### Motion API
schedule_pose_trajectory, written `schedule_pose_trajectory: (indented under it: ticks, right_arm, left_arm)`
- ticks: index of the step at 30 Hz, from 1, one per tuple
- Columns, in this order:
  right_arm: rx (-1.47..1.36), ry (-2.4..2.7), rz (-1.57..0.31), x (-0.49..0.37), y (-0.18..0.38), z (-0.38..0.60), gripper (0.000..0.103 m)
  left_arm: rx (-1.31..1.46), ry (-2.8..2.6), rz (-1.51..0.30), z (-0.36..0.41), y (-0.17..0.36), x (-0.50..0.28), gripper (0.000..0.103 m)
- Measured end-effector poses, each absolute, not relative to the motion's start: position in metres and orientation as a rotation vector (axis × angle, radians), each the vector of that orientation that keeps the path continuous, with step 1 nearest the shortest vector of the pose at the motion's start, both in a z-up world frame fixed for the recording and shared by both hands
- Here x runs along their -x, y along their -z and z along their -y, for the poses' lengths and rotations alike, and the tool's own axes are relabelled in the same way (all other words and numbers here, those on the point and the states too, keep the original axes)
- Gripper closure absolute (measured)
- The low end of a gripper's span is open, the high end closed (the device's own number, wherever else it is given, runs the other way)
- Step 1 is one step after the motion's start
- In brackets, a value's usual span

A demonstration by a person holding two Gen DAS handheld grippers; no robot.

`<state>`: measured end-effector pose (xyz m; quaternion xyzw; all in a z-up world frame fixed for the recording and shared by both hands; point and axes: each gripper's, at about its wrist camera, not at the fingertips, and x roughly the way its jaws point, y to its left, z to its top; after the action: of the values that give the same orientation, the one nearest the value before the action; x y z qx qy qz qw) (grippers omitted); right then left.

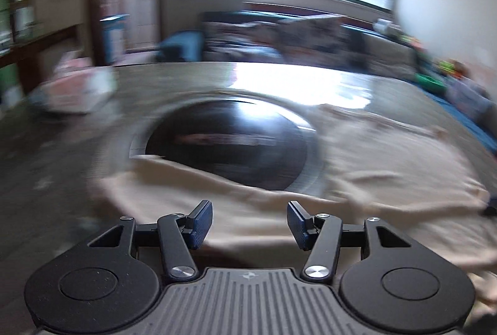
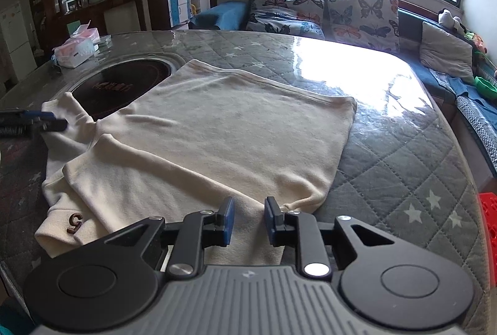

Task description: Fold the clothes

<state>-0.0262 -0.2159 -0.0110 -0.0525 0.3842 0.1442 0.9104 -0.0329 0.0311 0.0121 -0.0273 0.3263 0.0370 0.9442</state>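
A cream sweater (image 2: 217, 130) lies flat on the quilted grey table (image 2: 388, 167), one sleeve folded across its near side and a brown emblem (image 2: 74, 223) on the cuff. My right gripper (image 2: 250, 221) hovers over the sweater's near hem, jaws a narrow gap apart, with cloth showing flat beneath them and no pad pressing it. My left gripper (image 1: 250, 223) stands open above the sweater (image 1: 357, 167) with nothing between its pads; this view is blurred. In the right wrist view the left gripper (image 2: 46, 122) is at the far left, by the other sleeve.
A round dark hob (image 2: 124, 80) is set into the table beyond the sweater, also seen as the hob (image 1: 230, 142). A tissue box (image 2: 77, 49) stands at the back left. A sofa with butterfly cushions (image 2: 357, 15) runs behind the table. A red object (image 2: 487, 220) sits at the right edge.
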Motion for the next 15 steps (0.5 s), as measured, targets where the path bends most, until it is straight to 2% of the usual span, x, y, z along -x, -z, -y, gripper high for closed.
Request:
schedule_pose_trajectory:
  ticks: [8, 15]
  right_arm:
    - [0.118, -0.298, -0.792, 0.025, 0.009, 0.213, 0.082]
    - [0.122, -0.295, -0.792, 0.024, 0.007, 0.211, 0.081]
  left_arm:
    - [0.106, -0.343, -0.671, -0.098, -0.004, 0.013, 0.046]
    - [0.128, -0.349, -0.691, -0.112, 0.003, -0.001, 0.049]
